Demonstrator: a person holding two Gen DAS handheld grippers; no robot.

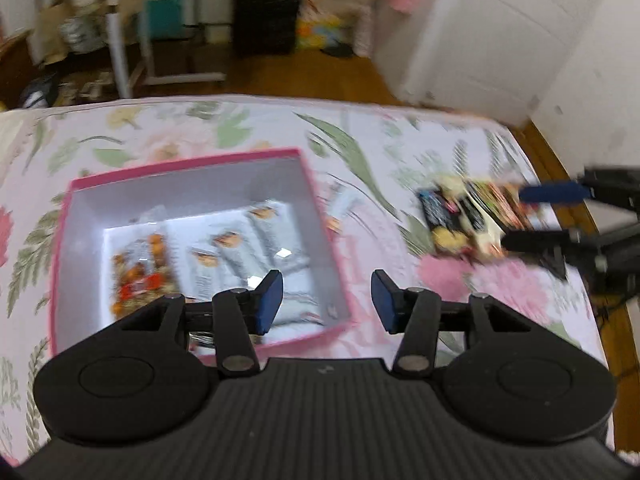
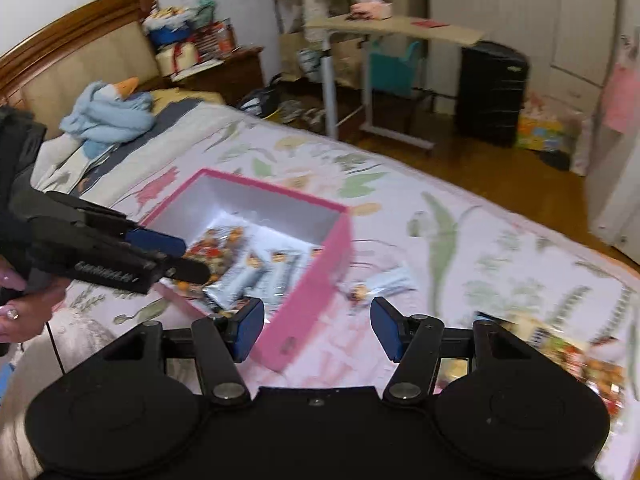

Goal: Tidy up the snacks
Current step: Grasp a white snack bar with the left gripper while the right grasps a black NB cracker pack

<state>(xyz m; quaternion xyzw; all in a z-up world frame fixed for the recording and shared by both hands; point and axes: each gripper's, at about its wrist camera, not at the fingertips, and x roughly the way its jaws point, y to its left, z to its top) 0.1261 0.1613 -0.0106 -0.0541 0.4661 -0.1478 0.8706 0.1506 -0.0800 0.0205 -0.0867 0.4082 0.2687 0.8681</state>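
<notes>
Floral bedspread (image 2: 460,216) — pink box (image 2: 316,248) holds snack packets, labels unreadable; both tools spread, empty.

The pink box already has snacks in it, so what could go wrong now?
The silver packet lies close beside the pink box, so a gripper going for it might bump the wall. The colourful bag sits near the bed's edge and could get nudged off. Both views are blurry, so aiming may be off.

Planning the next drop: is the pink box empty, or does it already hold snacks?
Not empty. The pink box is open-topped and holds several silver bar wrappers plus an orange-and-red snack packet on its floor.
</notes>
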